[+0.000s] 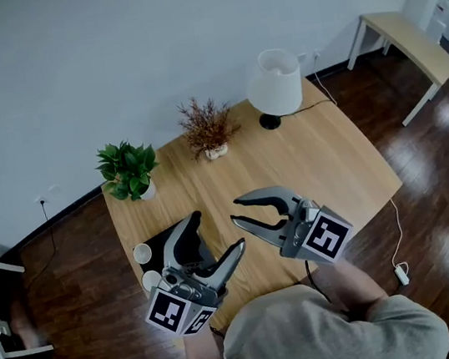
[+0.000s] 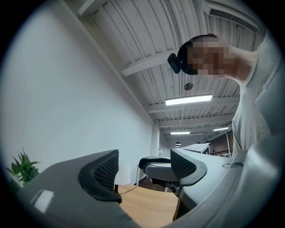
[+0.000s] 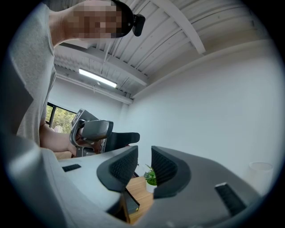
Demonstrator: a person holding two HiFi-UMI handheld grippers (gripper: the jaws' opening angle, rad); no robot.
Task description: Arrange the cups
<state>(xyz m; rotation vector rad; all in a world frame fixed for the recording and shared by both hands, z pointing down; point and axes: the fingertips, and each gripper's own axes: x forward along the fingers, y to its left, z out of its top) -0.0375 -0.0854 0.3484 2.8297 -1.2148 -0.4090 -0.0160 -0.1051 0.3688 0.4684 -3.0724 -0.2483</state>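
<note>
Left gripper (image 1: 218, 229) hangs wide open and empty; right gripper (image 1: 236, 211) is pinched almost closed on nothing. Two small white cups (image 1: 142, 252) sit at the table's (image 1: 314, 160) left edge, near the left gripper. They are probably light, stiff and slick, so I'd pinch one wall at the rim.

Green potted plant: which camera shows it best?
The head view: the whole green potted plant is in plain sight. The left gripper view catches only leaves at its edge; the right gripper view glimpses it small and low.
</note>
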